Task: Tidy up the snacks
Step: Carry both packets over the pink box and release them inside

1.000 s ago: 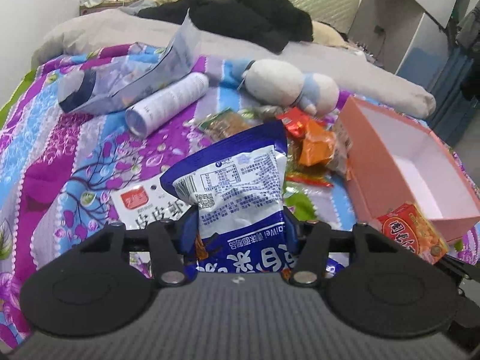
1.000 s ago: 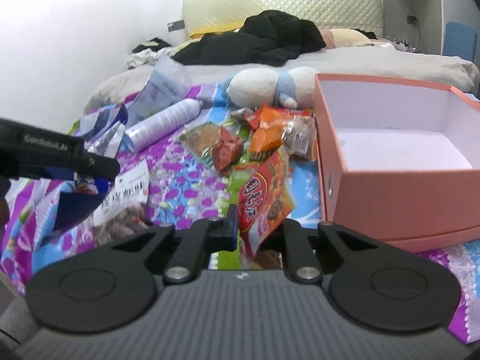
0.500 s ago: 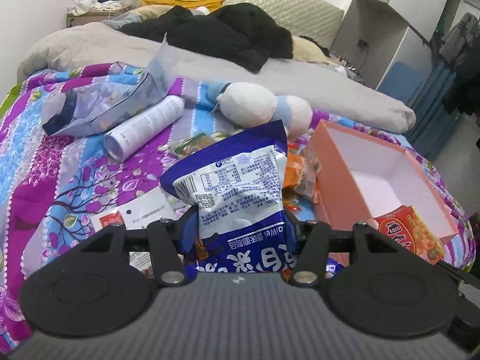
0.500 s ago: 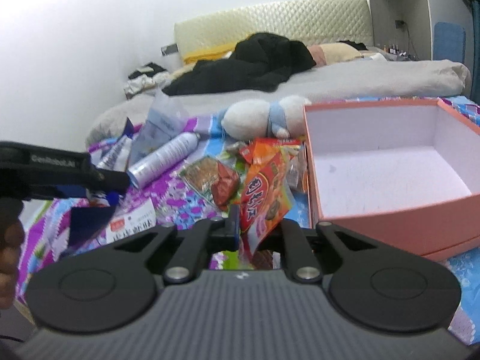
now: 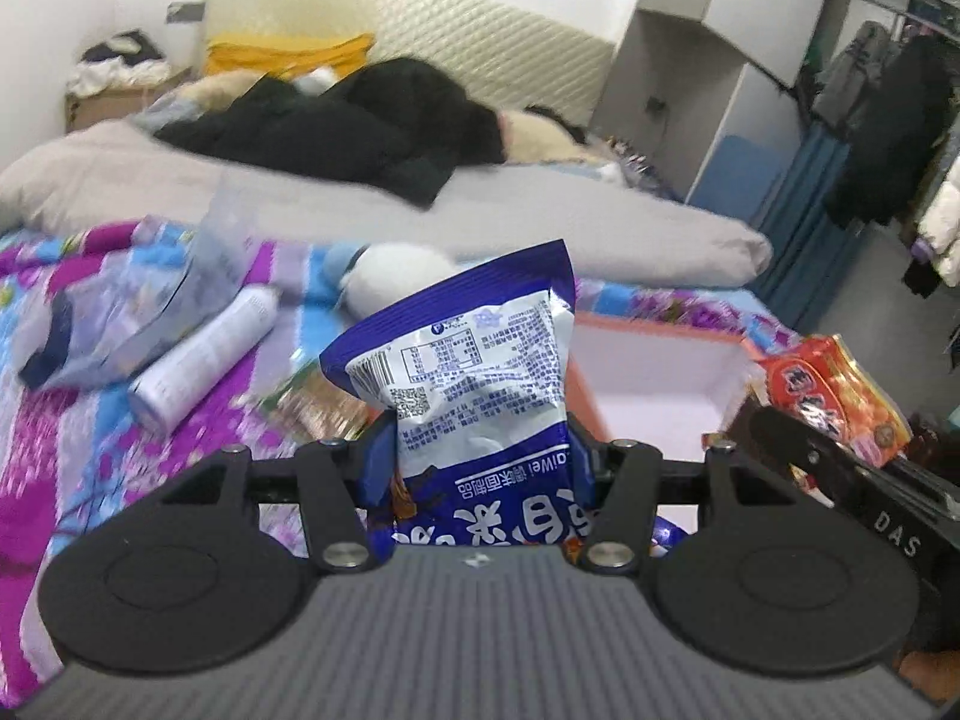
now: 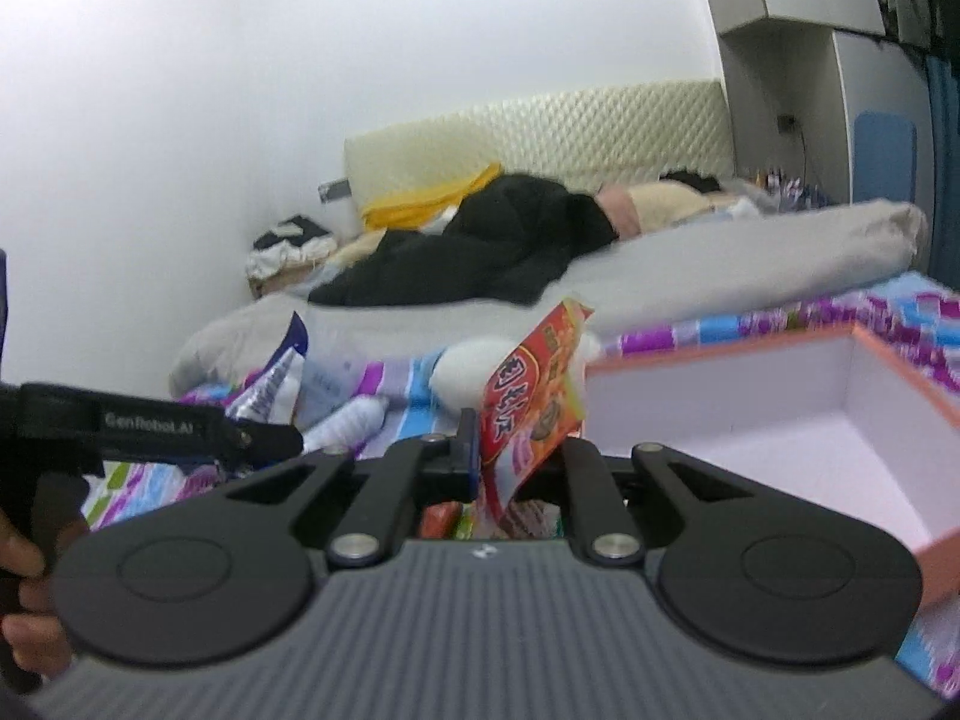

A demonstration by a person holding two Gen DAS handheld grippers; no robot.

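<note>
Your left hand-held gripper (image 5: 480, 450) pinches a blue-and-silver snack bag (image 5: 474, 372) across its middle, lifted clear of the bed and just short of the pink box (image 5: 648, 396). Your right hand-held gripper (image 6: 519, 450) is pressed tight on the lower edge of a red-orange snack packet (image 6: 531, 396), which stands upright beside the box's near left corner. To do this step well, carry each packet fully over the rim before you let go, and release one at a time so that neither bag catches the wall or knocks the other aside. Lower the thin packet well in, since I judge it will flutter.

By count: two packets held, one box, its visible floor bare, one white bottle (image 5: 204, 360), one plush toy (image 5: 396, 276), and at least one loose packet (image 5: 312, 402) on the bedspread; others may be hidden.
</note>
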